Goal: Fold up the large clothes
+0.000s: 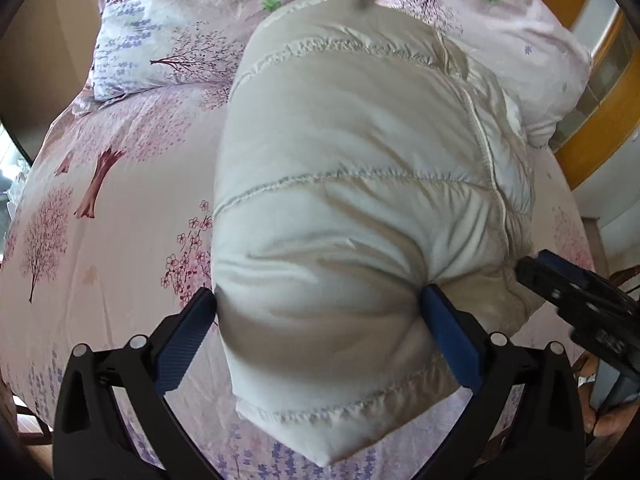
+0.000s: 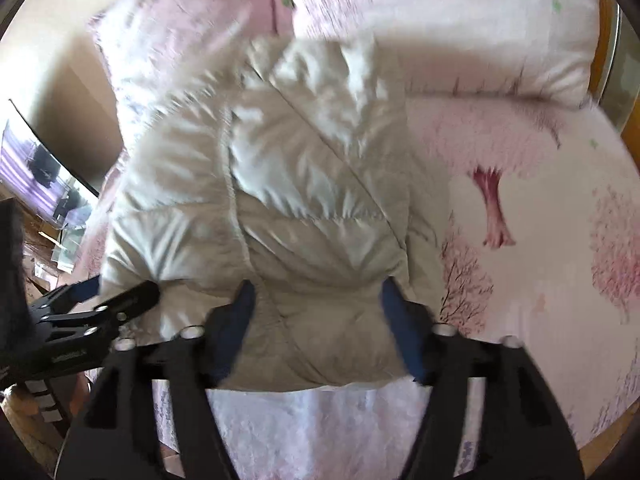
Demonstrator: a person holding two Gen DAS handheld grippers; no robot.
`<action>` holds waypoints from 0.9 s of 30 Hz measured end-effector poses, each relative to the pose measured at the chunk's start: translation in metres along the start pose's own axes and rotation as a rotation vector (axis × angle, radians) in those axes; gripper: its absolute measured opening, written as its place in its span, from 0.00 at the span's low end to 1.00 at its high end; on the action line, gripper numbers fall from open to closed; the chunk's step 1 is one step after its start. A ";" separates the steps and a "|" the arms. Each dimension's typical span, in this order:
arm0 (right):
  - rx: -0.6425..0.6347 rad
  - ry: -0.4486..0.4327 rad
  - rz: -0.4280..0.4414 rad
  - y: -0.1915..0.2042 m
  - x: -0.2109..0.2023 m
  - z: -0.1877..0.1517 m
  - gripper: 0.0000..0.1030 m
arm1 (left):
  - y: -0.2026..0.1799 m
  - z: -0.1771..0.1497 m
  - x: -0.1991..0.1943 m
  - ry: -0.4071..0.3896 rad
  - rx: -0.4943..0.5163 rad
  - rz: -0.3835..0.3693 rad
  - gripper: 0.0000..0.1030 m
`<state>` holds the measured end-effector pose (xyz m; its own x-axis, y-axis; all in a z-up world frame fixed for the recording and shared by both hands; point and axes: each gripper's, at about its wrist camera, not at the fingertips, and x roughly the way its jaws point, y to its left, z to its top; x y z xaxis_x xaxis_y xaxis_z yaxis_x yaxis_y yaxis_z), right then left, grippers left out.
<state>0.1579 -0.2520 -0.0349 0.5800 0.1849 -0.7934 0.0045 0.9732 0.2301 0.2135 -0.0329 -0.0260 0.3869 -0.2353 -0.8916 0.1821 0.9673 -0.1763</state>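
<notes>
One white quilted jacket (image 1: 352,216) lies bundled on one bed (image 1: 120,240) covered by a pink sheet printed with trees. Two pillows rest at the far end of the bed: one at the far left (image 1: 160,32), one at the far right (image 1: 532,60). Two grippers work on the jacket.

The left gripper (image 1: 318,312) is spread wide, its two blue fingers (image 1: 188,340) pressed against the left and right sides of the near end of the jacket, so that the padded fabric bulges between them. The right gripper (image 2: 316,312) is likewise spread, its blue fingers (image 2: 400,332) pressing into the near hem of the jacket from both sides; this view is blurred. Each gripper appears at the edge of the other's view, just beside the jacket. A yellow wooden frame (image 1: 600,112) stands to the right of the bed.
</notes>
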 end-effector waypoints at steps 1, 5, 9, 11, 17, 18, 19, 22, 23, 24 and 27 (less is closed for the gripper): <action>-0.010 -0.012 -0.001 0.002 -0.004 0.000 0.67 | -0.002 -0.001 -0.002 -0.005 0.007 0.012 0.98; 0.009 -0.017 0.005 0.005 -0.014 -0.007 0.66 | -0.013 -0.002 -0.010 -0.035 0.061 0.077 0.98; 0.035 -0.012 -0.013 -0.001 -0.014 -0.015 0.61 | -0.018 -0.004 -0.015 -0.043 0.075 0.102 0.98; 0.027 0.014 -0.044 -0.004 -0.006 -0.018 0.58 | -0.018 -0.007 -0.018 -0.038 0.067 0.103 0.98; -0.024 0.075 -0.076 -0.006 0.031 -0.031 0.58 | -0.014 -0.020 -0.010 0.002 0.020 0.067 0.98; -0.020 0.077 -0.075 -0.006 0.031 -0.031 0.59 | -0.014 -0.020 -0.008 0.019 0.014 0.056 0.98; -0.017 0.081 -0.073 -0.006 0.029 -0.029 0.60 | -0.014 -0.020 -0.006 0.030 0.017 0.051 0.98; -0.010 0.073 -0.072 -0.007 0.016 -0.025 0.69 | -0.018 -0.018 -0.005 0.038 0.055 0.063 0.98; -0.007 0.060 -0.073 -0.007 0.010 -0.025 0.73 | -0.018 -0.018 -0.005 0.033 0.059 0.064 0.98; -0.007 0.041 -0.078 -0.006 0.003 -0.025 0.74 | -0.017 -0.018 -0.005 0.032 0.056 0.062 0.98; -0.001 -0.040 -0.095 -0.003 -0.021 -0.026 0.87 | -0.014 -0.017 -0.004 0.037 0.034 0.048 0.98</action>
<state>0.1247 -0.2556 -0.0338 0.6090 0.0862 -0.7884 0.0605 0.9861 0.1545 0.1940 -0.0436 -0.0274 0.3626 -0.1844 -0.9135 0.1953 0.9735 -0.1190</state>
